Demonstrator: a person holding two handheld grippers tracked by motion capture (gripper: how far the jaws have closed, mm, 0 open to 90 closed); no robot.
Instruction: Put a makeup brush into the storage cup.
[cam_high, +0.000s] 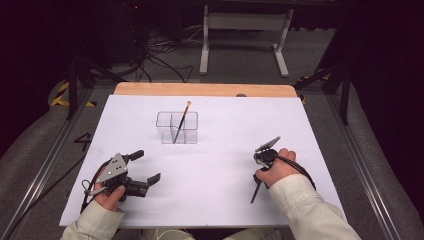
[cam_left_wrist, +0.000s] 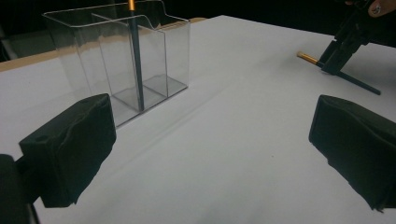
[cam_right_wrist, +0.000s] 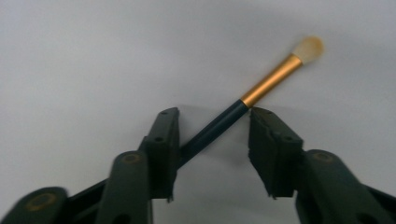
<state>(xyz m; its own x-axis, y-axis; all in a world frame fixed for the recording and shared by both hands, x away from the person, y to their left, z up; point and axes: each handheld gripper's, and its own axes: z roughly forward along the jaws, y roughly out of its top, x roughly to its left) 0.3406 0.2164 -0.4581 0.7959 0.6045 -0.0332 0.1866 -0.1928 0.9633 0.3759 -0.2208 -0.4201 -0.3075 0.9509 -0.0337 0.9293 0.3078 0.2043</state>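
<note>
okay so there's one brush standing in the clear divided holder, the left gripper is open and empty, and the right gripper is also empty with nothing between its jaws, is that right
Not quite. The right gripper is not empty: a brush with a dark handle and gold ferrule lies between its jaws, as the right gripper view shows. They look partly open around it, so whether it is clamped is unclear. The rest holds: one brush stands in the clear holder, and the left gripper is open and empty.
</note>
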